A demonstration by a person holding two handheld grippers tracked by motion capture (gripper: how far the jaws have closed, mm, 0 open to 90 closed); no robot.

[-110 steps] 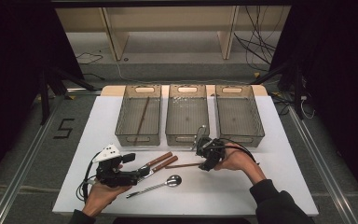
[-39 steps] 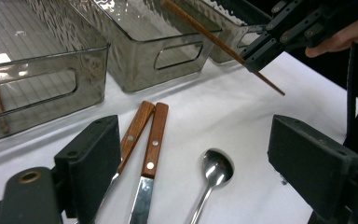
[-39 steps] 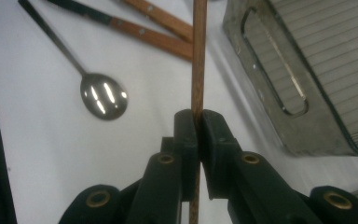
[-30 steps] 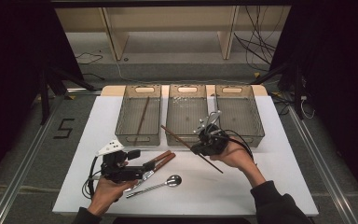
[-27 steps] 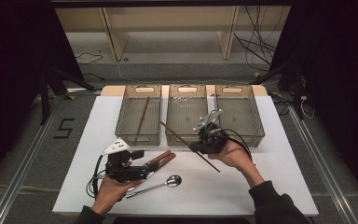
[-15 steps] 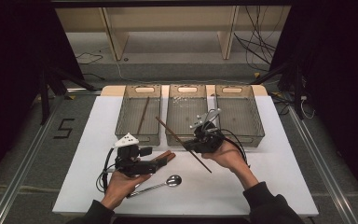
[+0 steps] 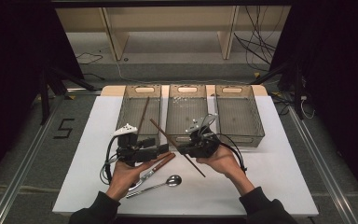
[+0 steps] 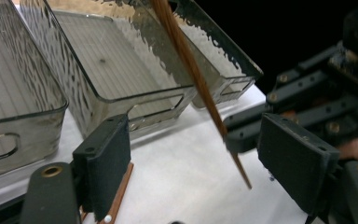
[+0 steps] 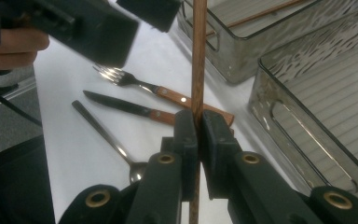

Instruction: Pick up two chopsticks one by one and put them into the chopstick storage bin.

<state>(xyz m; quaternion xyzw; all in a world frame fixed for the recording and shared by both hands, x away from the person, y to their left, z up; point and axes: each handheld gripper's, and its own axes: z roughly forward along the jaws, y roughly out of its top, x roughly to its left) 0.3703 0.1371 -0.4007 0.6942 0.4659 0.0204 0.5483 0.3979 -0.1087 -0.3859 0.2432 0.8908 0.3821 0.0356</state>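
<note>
Right gripper [image 9: 198, 140] clenched mid-chopstick [image 7: 177, 147]; left gripper [image 8: 200, 158] closing, ungripped; stick's light, stiff, slick, so grab near centre.

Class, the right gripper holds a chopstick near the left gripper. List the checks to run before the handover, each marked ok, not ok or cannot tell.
1. Right gripper clamped on the chopstick: ok.
2. Left gripper wide enough to take it; its fingers have just been closing, chopstick between them, untouched: ok.
3. Chopstick clear of the tray rim: ok.
4. Left tray already holds one chopstick, room for another: ok.
5. Fork, knife, spoon lie flat below, out of the way: ok.
6. Grip firmness: cannot tell.
</note>
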